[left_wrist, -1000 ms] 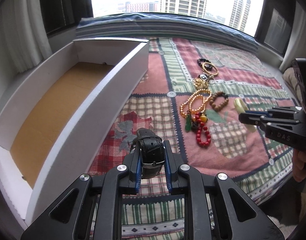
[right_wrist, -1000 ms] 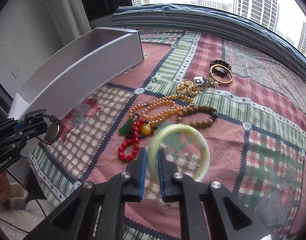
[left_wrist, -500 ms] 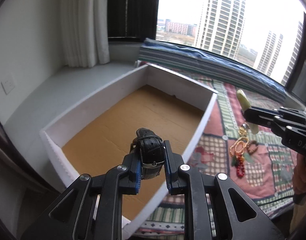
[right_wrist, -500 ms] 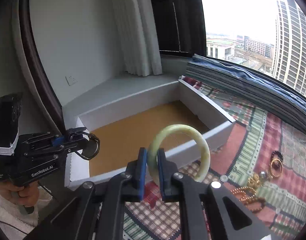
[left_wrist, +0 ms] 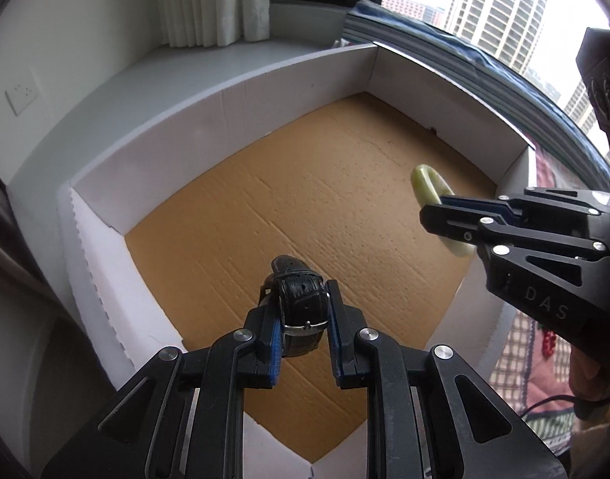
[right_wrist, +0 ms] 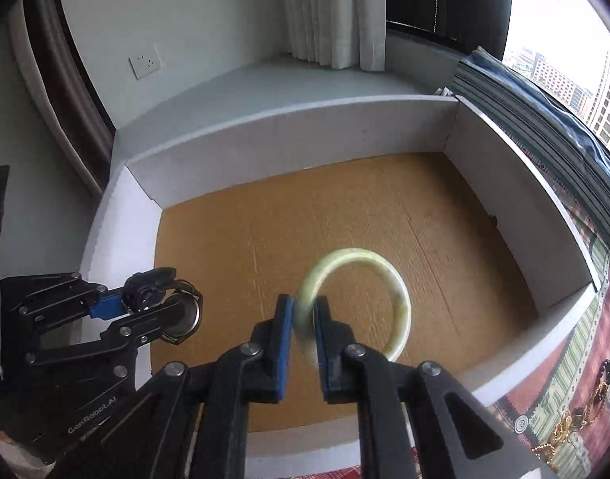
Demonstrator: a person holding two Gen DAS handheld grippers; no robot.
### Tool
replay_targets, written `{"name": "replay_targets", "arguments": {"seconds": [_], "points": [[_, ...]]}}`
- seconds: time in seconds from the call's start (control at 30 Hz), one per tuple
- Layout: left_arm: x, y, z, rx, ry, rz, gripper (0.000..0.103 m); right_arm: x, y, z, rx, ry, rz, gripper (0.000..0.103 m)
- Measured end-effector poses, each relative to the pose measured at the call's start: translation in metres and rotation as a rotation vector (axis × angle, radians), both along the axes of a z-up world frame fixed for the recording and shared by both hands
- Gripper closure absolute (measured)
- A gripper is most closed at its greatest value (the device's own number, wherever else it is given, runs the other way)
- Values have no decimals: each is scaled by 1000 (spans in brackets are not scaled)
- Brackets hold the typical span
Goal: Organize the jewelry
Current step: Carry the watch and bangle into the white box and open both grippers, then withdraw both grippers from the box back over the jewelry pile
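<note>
Clamping a black-strapped watch (left_wrist: 301, 311) in the left gripper (left_wrist: 305, 343), strap axis running along the fingers, above the near end of the box (left_wrist: 233, 95); pinching a green bangle (right_wrist: 369, 299) in the right gripper (right_wrist: 303, 343), farther in over the cardboard floor (left_wrist: 305, 199). Showing "DAS" and "GenRobot.AI" lettering.

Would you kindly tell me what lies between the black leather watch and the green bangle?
Only bare brown cardboard box floor, seen in both wrist views.
</note>
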State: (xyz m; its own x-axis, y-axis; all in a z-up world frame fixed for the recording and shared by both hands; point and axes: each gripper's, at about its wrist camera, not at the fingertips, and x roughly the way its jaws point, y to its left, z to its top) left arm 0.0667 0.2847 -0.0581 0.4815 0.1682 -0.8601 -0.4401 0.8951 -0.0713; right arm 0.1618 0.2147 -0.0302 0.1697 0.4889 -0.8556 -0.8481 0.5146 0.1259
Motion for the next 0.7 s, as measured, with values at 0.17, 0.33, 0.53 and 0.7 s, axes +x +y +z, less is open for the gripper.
{"name": "replay_targets", "arguments": {"seconds": [0.17, 0.33, 0.53, 0.7], "points": [[3, 2, 2, 4, 3, 24, 65, 1, 6, -15, -41, 8, 2, 88], [-15, -1, 32, 74, -101, 51, 30, 4, -13, 5, 22, 13, -65, 49], [-42, -39, 90, 183, -280, 17, 10, -23, -82, 80, 131, -159, -151, 38], [-51, -89, 107, 170, -368, -94, 5, -55, -157, 116, 164, -255, -242, 32]]}}
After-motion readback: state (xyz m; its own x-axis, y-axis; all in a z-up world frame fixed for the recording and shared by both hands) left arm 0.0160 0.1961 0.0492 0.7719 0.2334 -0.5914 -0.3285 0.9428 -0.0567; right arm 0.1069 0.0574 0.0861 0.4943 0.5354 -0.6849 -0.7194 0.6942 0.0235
